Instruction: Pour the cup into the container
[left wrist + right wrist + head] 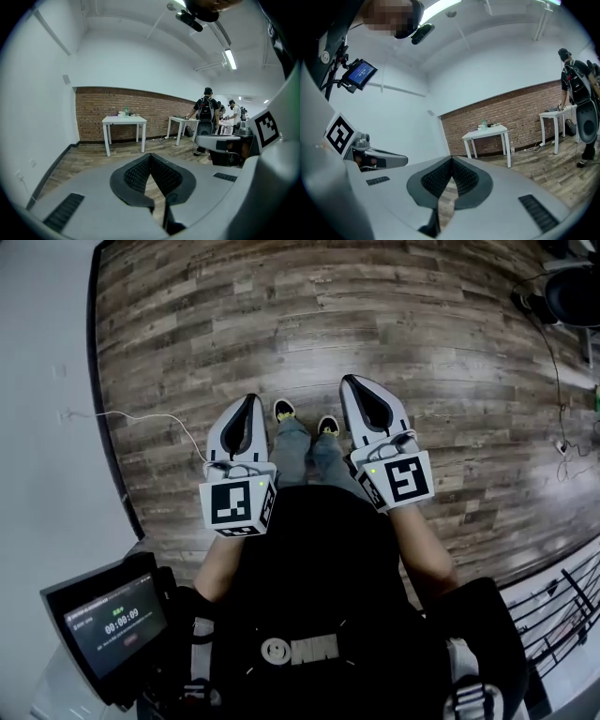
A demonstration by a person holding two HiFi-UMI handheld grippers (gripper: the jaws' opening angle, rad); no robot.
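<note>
- Pointing forward over the wooden floor (pixel 394 324), the left gripper (pixel 252 399) and the right gripper (pixel 350 381) are held side by side.
- Both pairs of jaws are pressed together at the tips; nothing is gripped between them.
- Small items (pixel 124 112) are seen on a distant white table (pixel 123 121) at the brick wall (pixel 91 112); a cup or a container cannot be made out among them.
- "00:00:09" is displayed on the screen (pixel 114 622).
- A black square marker is carried on each cube (pixel 236 505).

Left gripper (pixel 251 401) and right gripper (pixel 350 381) are held side by side ahead of the torso, apart, pointing forward. Both pairs of jaws stand closed, tips touching. Left forearm (pixel 221 568) and right forearm (pixel 427 545) angle outward toward the elbows.
</note>
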